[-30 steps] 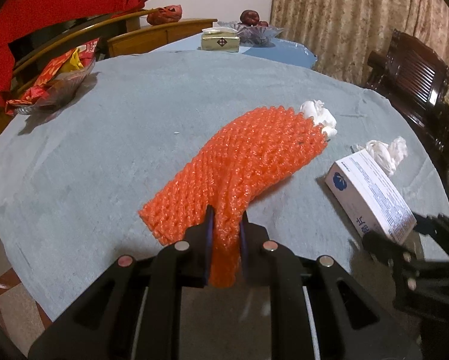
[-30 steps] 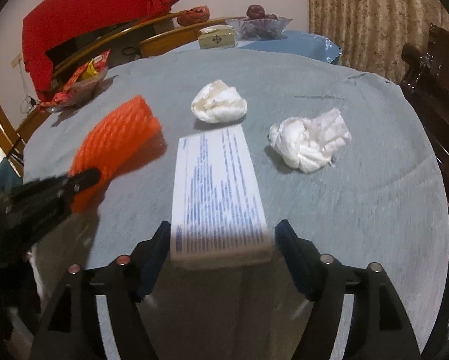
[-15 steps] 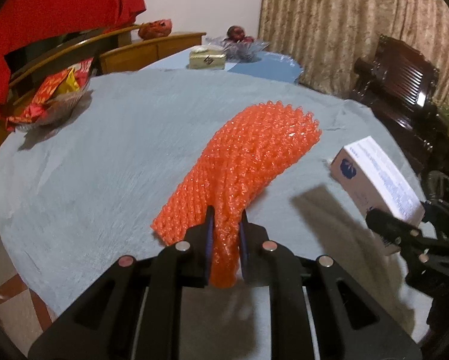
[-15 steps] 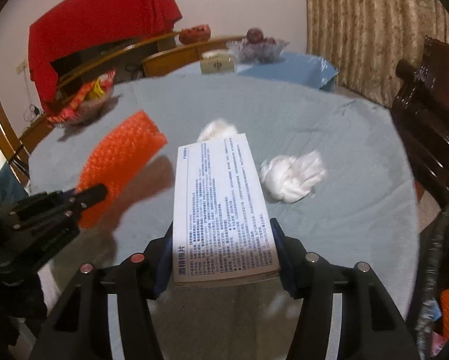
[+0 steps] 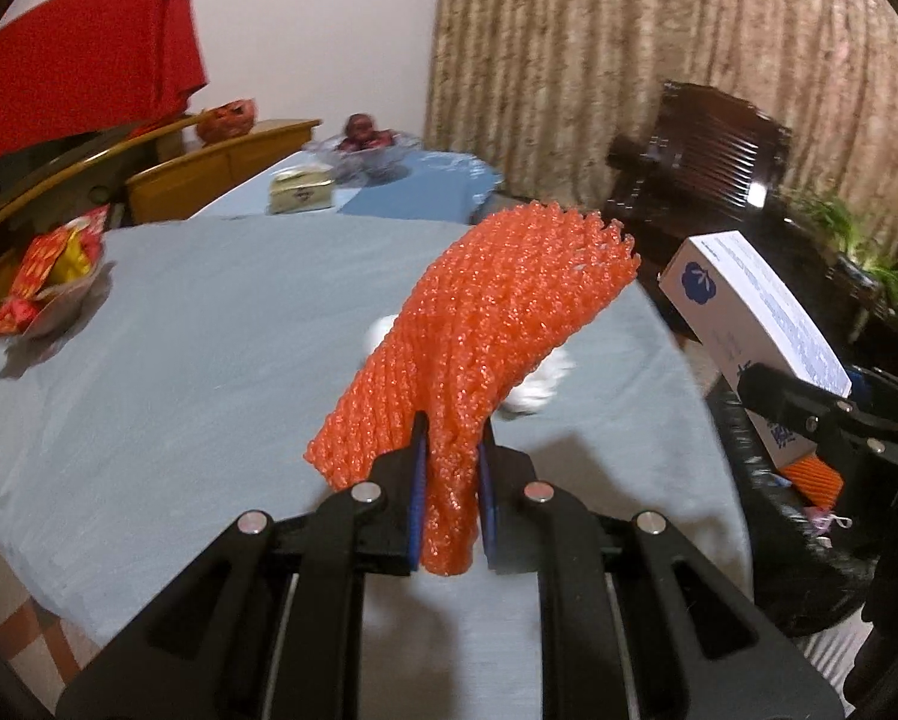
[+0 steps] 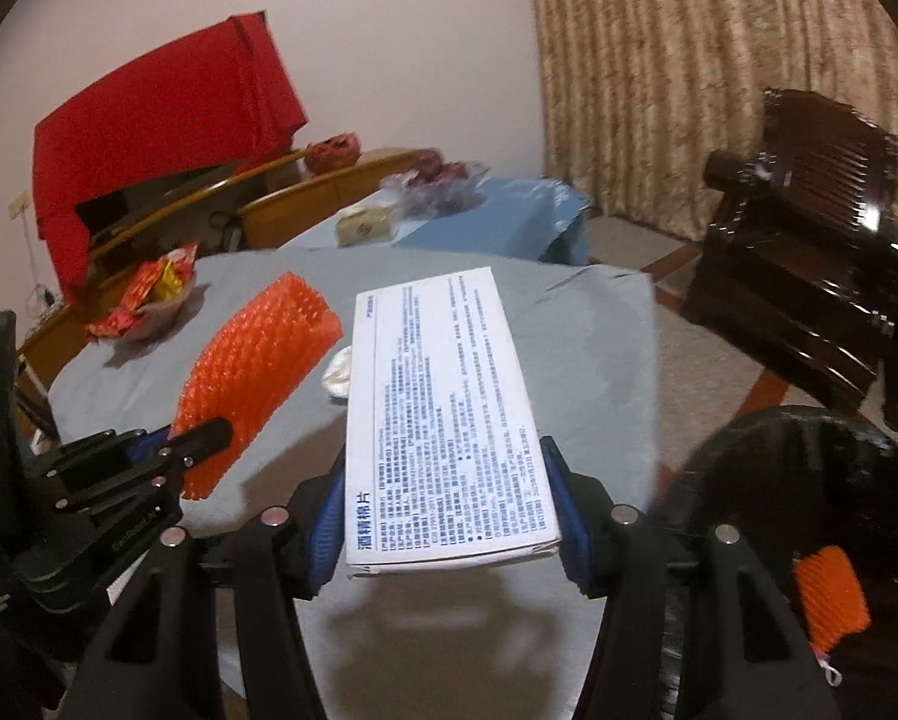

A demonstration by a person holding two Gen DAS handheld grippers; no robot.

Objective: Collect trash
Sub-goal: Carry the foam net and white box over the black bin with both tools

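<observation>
My left gripper (image 5: 450,468) is shut on an orange foam net sleeve (image 5: 496,324) and holds it in the air above the grey round table (image 5: 209,324); the sleeve also shows in the right wrist view (image 6: 251,372). My right gripper (image 6: 449,516) is shut on a white printed box (image 6: 443,408), lifted off the table and also seen in the left wrist view (image 5: 754,306). A black bin (image 6: 808,480) with an orange net piece (image 6: 829,594) inside stands at the right. White crumpled tissue (image 5: 538,384) lies on the table, mostly hidden.
A bowl of red snack packets (image 5: 47,276) sits at the table's left edge. A second blue table (image 5: 401,192) behind holds a tissue box (image 5: 302,192) and a fruit bowl (image 5: 368,147). A dark wooden chair (image 6: 808,276) stands right, near curtains.
Both grippers have lifted their loads off the table and swung right, towards the bin. The right gripper closed on the box during the lift.
</observation>
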